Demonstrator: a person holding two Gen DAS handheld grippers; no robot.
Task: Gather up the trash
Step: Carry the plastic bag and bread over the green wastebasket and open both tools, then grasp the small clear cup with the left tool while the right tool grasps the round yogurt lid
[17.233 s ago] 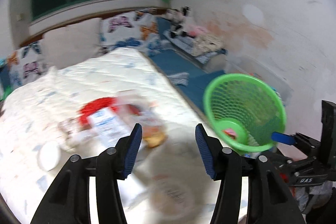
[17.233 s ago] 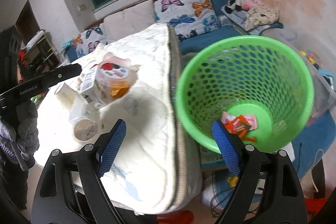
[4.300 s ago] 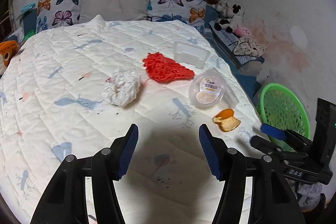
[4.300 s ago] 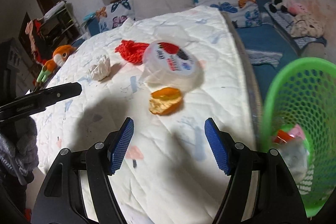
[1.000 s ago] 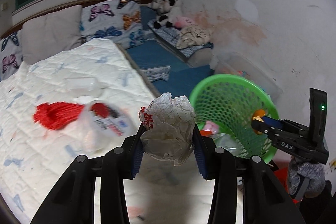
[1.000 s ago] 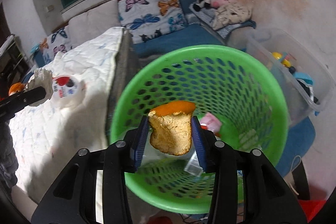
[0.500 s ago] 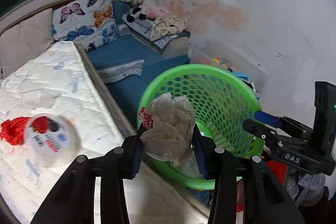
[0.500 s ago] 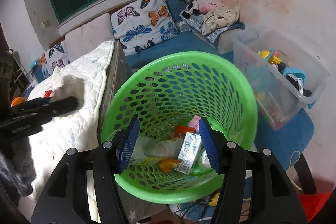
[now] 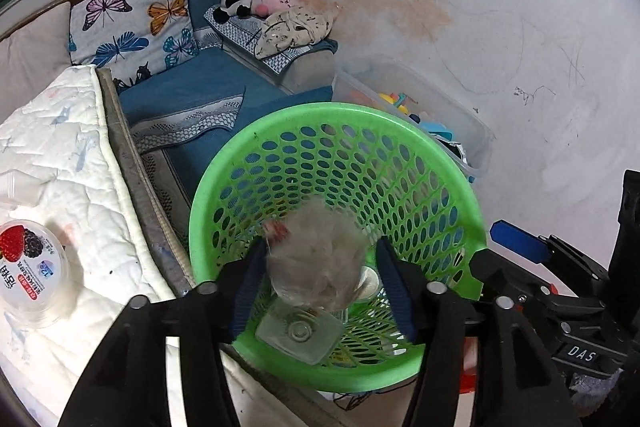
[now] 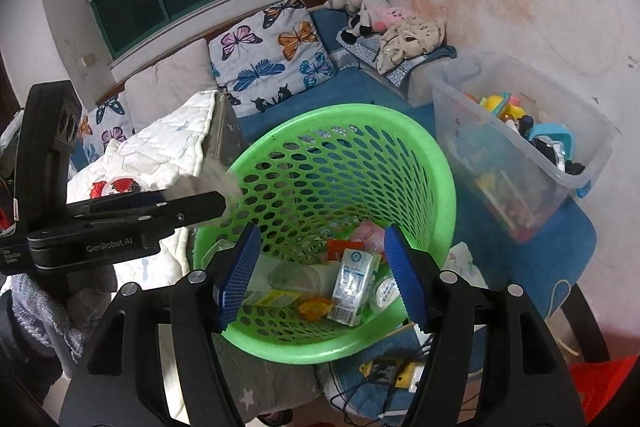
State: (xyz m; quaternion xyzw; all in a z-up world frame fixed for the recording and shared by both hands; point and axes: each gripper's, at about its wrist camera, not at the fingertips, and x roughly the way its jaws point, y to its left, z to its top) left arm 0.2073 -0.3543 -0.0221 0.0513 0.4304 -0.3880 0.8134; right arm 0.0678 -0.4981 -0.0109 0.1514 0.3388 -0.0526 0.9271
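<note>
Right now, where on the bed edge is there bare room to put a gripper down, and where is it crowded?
Bare quilt lies between the berry-label cup and the mattress edge beside the green basket. The left edge of that view is crowded by the cup and a clear container. The basket bottom is crowded: carton, wrappers, and crumpled paper blurred between the left gripper fingers.

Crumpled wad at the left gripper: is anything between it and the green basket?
Nothing visible blocks it. The crumpled wad, blurred, sits between the spread fingers of the left gripper, directly over the open mouth of the green basket. Below it is only trash already inside. The right gripper is open, off to the side.
</note>
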